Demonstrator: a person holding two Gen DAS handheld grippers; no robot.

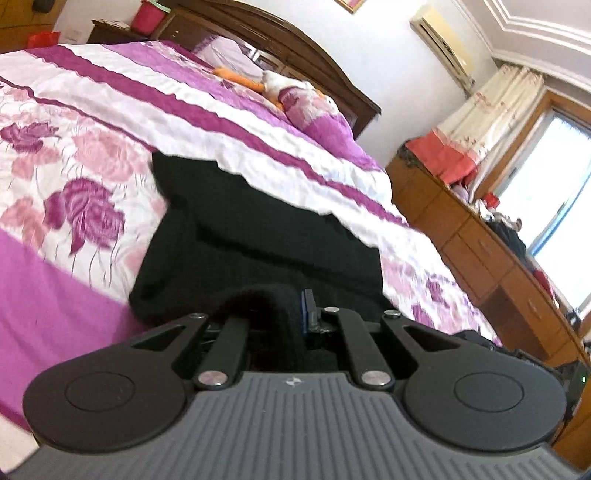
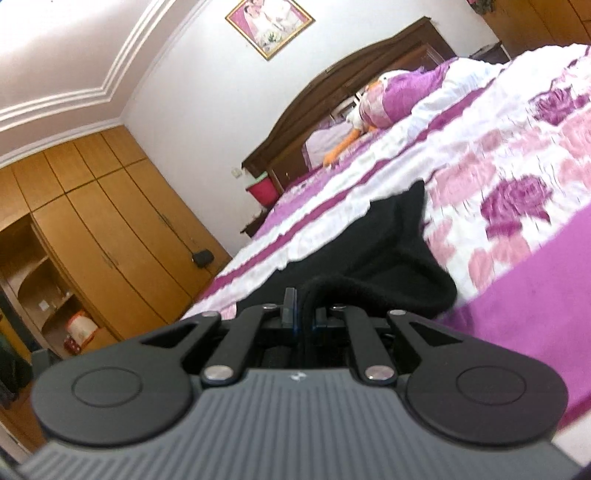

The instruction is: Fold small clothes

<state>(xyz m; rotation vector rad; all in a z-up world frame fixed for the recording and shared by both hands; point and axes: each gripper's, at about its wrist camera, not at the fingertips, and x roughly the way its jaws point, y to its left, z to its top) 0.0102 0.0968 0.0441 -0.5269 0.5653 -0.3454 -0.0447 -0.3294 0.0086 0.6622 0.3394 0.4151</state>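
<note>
Left wrist view, black garment [image 1: 236, 229] lengthwise away from left claw [image 1: 295, 310]

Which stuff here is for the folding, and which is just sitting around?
For the folding:
black garment
left tool, shut on its edge
right tool, shut on its edge
bedspread, the folding surface

Just around:
pillow
red bucket
wardrobe
framed picture

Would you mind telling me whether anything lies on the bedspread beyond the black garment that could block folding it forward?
Nothing visible does. Both the left hand-held gripper and the right hand-held gripper are shut on the near edge of the black garment, and the floral bedspread past its far edge is bare up to the pillows near the headboard.
</note>
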